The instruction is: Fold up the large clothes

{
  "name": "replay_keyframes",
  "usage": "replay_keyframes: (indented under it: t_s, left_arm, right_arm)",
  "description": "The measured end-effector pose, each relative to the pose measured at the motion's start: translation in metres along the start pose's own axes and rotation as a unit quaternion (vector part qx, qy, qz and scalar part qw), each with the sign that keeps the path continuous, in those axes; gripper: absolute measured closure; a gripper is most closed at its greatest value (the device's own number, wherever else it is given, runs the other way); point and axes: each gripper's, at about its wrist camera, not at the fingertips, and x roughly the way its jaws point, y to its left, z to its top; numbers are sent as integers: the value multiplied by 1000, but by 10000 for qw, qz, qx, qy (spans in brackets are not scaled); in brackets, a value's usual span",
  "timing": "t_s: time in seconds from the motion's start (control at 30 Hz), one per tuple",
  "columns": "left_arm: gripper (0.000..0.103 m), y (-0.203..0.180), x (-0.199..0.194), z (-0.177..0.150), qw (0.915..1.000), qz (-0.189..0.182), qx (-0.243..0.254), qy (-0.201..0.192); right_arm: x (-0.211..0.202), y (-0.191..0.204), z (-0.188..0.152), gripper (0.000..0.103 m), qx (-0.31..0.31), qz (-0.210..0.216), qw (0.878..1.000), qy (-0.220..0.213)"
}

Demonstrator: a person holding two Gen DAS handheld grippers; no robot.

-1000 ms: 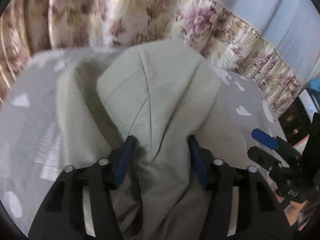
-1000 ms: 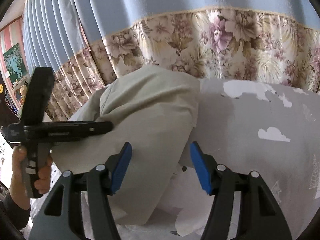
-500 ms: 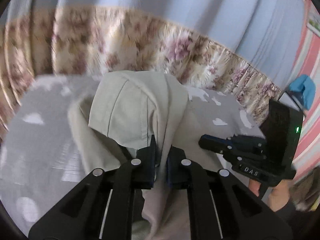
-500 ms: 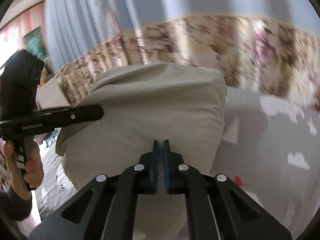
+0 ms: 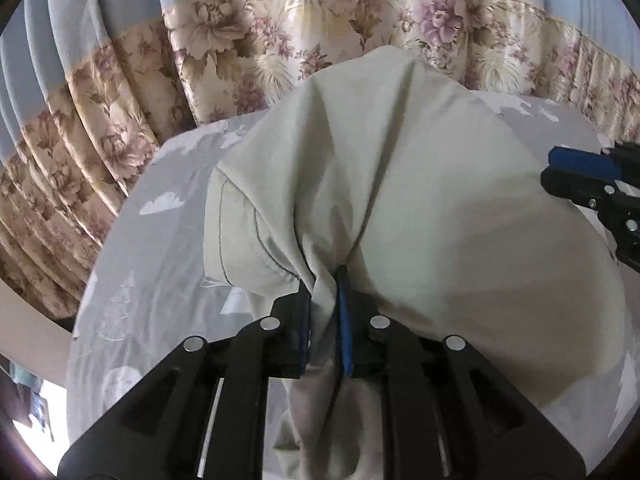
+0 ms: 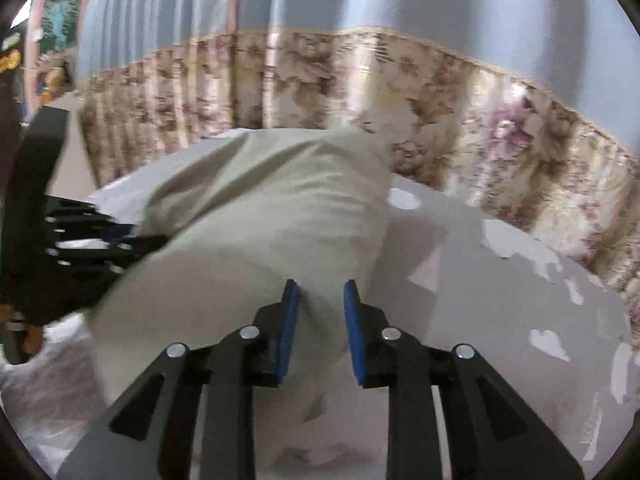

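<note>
A large pale green garment (image 5: 440, 200) lies heaped on a grey bed sheet (image 5: 160, 240) printed with white clouds. My left gripper (image 5: 325, 280) pinches a gathered fold of the garment, and creases fan out from the pads; its jaws are opening slightly. At the right edge of the left wrist view the right gripper (image 5: 576, 176) pokes in beside the cloth. In the right wrist view the garment (image 6: 280, 208) bulges up in front of my right gripper (image 6: 321, 286). Its jaws are opening, with cloth lying loosely between the blue pads. The left gripper (image 6: 100, 240) is blurred at the left.
A floral curtain band (image 5: 280, 40) under blue curtain hangs close behind the bed, also in the right wrist view as the curtain (image 6: 440, 100). Grey sheet (image 6: 520, 300) shows bare to the right of the garment. The bed's edge drops off at the left.
Both grippers closed on the garment from wide open. The right jaws have since parted again. The left hand swung sideways, dragging its fold, and the cloth now bulges between the two grippers.
</note>
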Motion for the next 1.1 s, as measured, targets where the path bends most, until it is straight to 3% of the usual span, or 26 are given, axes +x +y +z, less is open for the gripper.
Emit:
replay_keyframes:
  t_s: [0.1, 0.13, 0.2, 0.27, 0.33, 0.5, 0.63, 0.7, 0.83, 0.9, 0.97, 1.1]
  left_arm:
    - [87, 14, -9, 0, 9993, -214, -302, -21]
    - [81, 17, -15, -2, 9989, -275, -380, -43]
    - [64, 25, -34, -7, 9968, -405, -678, -116]
    - [34, 29, -48, -12, 9953, -456, -824, -216]
    - [23, 29, -59, -19, 9941, -486, -941, -247]
    - [21, 20, -37, -34, 9966, -266, -782, 68]
    - [18, 13, -17, -35, 9984, -176, -533, 108]
    - [11, 15, -8, -34, 9980, -144, -597, 121]
    - [9, 18, -13, -31, 9980, -131, -593, 189]
    - [8, 19, -28, -30, 9979, -40, -645, 82]
    - [3, 20, -43, -31, 9967, 40, -807, -49]
    - [3, 29, -58, -38, 9904, -214, -1364, -118]
  right_arm:
    - [-15, -13, -6, 80, 391, 352, 9985, -178]
    - [-22, -14, -7, 79, 433, 444, 9978, -251]
    - [-35, -12, -10, 79, 472, 604, 9966, -317]
    - [-44, -8, -11, 78, 544, 776, 9948, -371]
    - [-50, 2, -14, 78, 546, 917, 9936, -379]
    - [-42, 30, -29, 76, 4, 574, 9981, -202]
    - [-31, 30, -34, 62, -233, 368, 9990, 5]
    - [-25, 23, -38, 55, -164, 342, 9993, 37]
    - [-31, 11, -39, 53, 203, 615, 9979, 21]
    - [-45, -1, -38, 45, 551, 747, 9955, -197]
    - [-54, -10, -40, 22, 828, 696, 9933, -403]
    - [-63, -26, -54, 16, 1463, 475, 9854, -736]
